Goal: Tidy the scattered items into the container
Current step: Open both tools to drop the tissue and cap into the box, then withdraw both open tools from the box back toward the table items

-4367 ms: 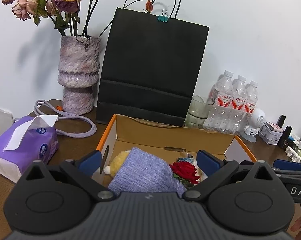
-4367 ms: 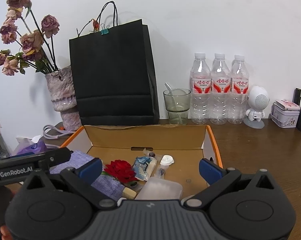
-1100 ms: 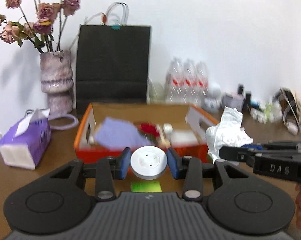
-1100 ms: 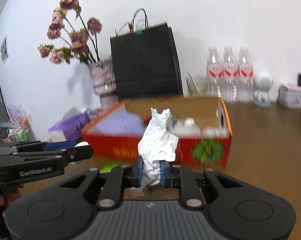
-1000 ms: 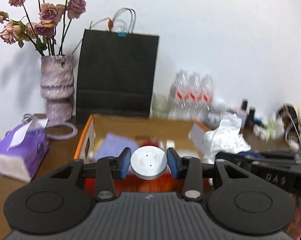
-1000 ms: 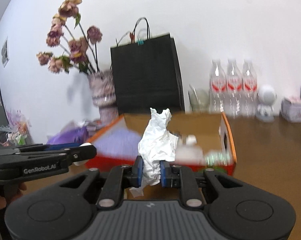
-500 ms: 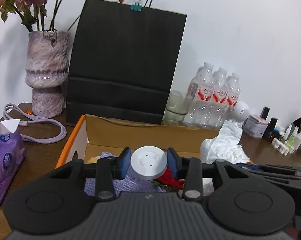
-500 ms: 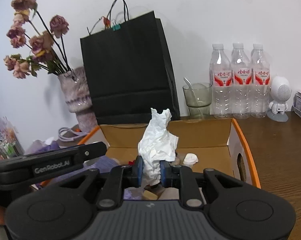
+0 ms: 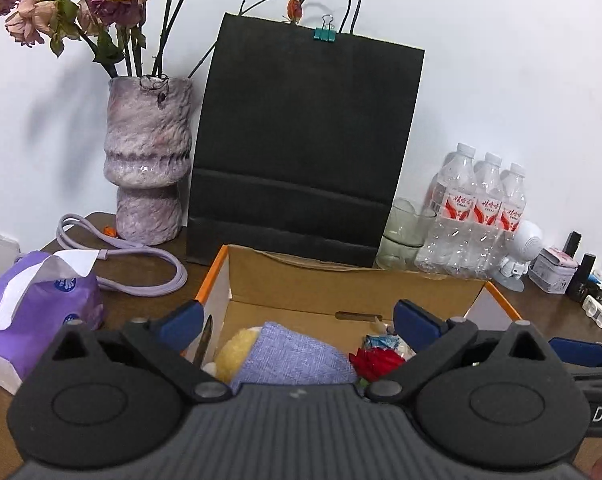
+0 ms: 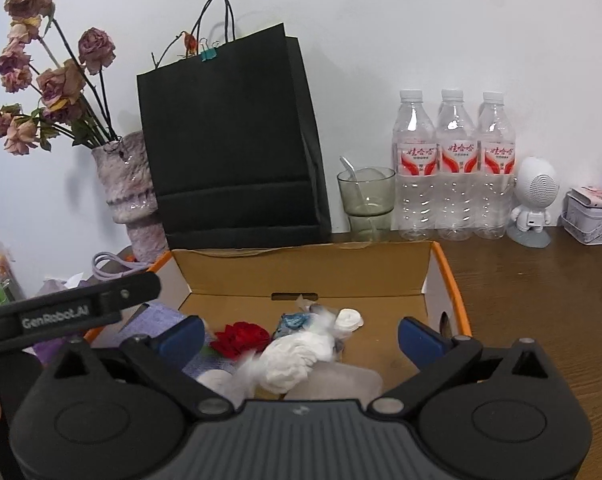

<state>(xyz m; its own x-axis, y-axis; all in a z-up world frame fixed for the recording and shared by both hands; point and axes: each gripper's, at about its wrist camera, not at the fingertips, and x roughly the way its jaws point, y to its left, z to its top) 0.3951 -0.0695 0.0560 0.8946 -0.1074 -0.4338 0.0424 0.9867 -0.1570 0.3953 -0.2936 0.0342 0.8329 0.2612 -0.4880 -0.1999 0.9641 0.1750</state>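
Observation:
An orange-edged cardboard box (image 9: 353, 280) (image 10: 447, 268) stands on the brown table. Inside lie a lavender cloth (image 9: 293, 360), a yellow plush (image 9: 235, 346), a red rose (image 10: 241, 338) (image 9: 375, 362), a blue wrapper (image 10: 293, 322), a small white cap (image 10: 349, 320) and a clear plastic lid (image 10: 341, 380). The crumpled white tissue (image 10: 297, 360) lies loose in the box, blurred, below my open right gripper (image 10: 301, 334). A white round disc (image 10: 215, 380) shows beside it. My left gripper (image 9: 297, 318) is open and empty above the box's left half.
Behind the box stand a black paper bag (image 9: 305, 148), a stone vase with dried roses (image 9: 149, 160), a glass (image 10: 367, 200), three water bottles (image 10: 455, 168) and a white robot figure (image 10: 535, 204). A purple tissue pack (image 9: 37, 304) and lilac cable (image 9: 141, 260) lie left.
Both grippers opened over the box. The white disc left my left gripper and the crumpled tissue dropped from my right gripper into the box.

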